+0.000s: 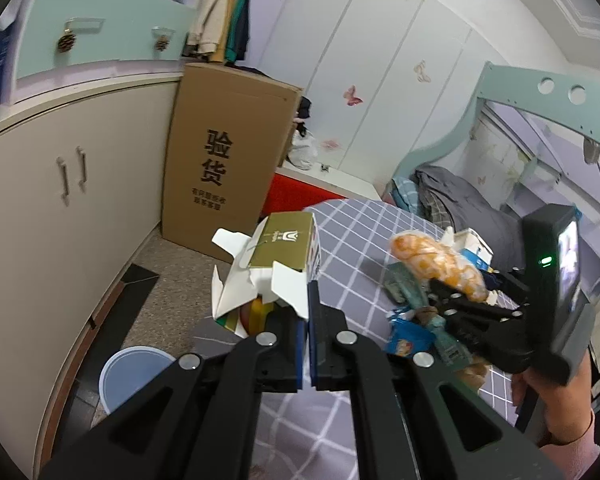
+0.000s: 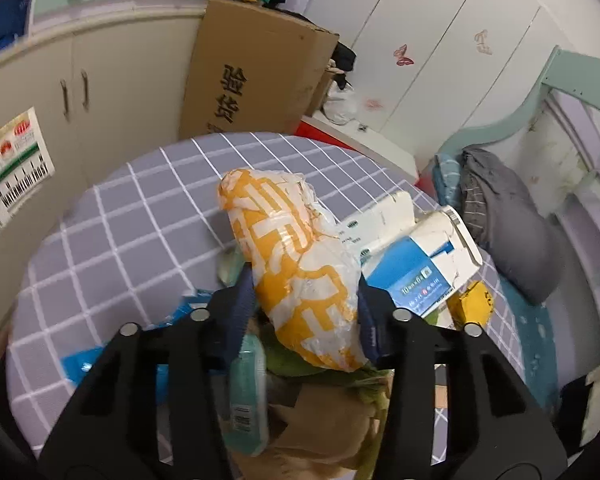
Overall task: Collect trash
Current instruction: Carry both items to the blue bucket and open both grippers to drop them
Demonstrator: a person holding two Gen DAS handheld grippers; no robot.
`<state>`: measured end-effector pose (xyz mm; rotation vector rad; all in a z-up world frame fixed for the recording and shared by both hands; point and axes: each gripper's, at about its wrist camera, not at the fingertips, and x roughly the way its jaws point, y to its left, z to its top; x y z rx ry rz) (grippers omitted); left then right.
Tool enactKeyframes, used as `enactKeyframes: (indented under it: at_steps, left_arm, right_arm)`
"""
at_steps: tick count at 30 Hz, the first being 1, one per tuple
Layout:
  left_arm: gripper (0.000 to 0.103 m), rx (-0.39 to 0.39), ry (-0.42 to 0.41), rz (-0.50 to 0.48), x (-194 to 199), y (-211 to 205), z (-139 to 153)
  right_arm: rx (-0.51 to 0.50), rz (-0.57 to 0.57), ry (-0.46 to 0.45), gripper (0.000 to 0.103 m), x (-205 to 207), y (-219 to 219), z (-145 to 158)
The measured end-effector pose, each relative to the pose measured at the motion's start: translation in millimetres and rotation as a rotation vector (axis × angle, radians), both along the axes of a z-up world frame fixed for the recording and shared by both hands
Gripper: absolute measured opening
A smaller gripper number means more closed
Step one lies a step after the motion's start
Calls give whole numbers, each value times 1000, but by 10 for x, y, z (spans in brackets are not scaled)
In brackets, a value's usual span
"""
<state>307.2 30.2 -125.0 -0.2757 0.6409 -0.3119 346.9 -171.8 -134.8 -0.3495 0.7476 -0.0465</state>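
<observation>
Left gripper [image 1: 309,320], nearest in the left wrist view: jaws pinched almost together on a white end flap of the olive-and-white carton [image 1: 278,264], carton lifted clear of the checked tablecloth [image 1: 364,232] and hanging over the cloth's left edge. Thin printed card, torn open at the near end, flaps splayed, something yellow and red inside. Below and to the left, on the speckled floor, a pale blue round bin [image 1: 134,376], smooth plastic, likely the place for the trash.

Right gripper [image 2: 305,308]: jaws at middle width, one blue pad on each side of the orange-and-white plastic bag [image 2: 296,264]; pads at the bag's flanks, firm pressure not certain. Bag crinkled, glossy, bulging, soft enough to slip or deform under a squeeze. Beneath it, a heap of soft litter: teal wrapper [image 2: 248,392], brown paper [image 2: 320,432], blue foil scraps [image 2: 84,364]. Just right of the bag, a blue-and-white box [image 2: 420,276], stiff card, dented. Farther right, a small yellow carton [image 2: 474,302].

Step in hand, by judgement: carton picked and on its way to the bin; bag being taken. Next move: carry the carton over the bin's mouth and release; firm closing on the bag before any lift.

Far: tall brown cardboard box [image 1: 224,152], cream cupboard doors, bunk bed at right
</observation>
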Motion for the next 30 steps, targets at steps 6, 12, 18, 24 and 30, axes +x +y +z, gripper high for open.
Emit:
enactKeyframes:
  at_steps: [6, 12, 18, 24, 30]
  left_arm:
    - [2, -10, 10, 60, -76, 365, -43]
    - [2, 29, 26, 168, -157, 832, -154]
    - [2, 101, 131, 328, -193, 1484, -535]
    - [2, 148, 243, 441, -143, 1961, -934]
    - [2, 132, 361, 463, 42, 2246, -1356]
  right_arm:
    - [93, 18, -155, 43, -265, 198, 479]
    - [395, 201, -111, 44, -338, 703, 700]
    - [506, 326, 79, 44, -173, 1607, 191]
    - [472, 375, 249, 45, -100, 2458, -545]
    - [424, 319, 284, 77, 262, 2766, -1221]
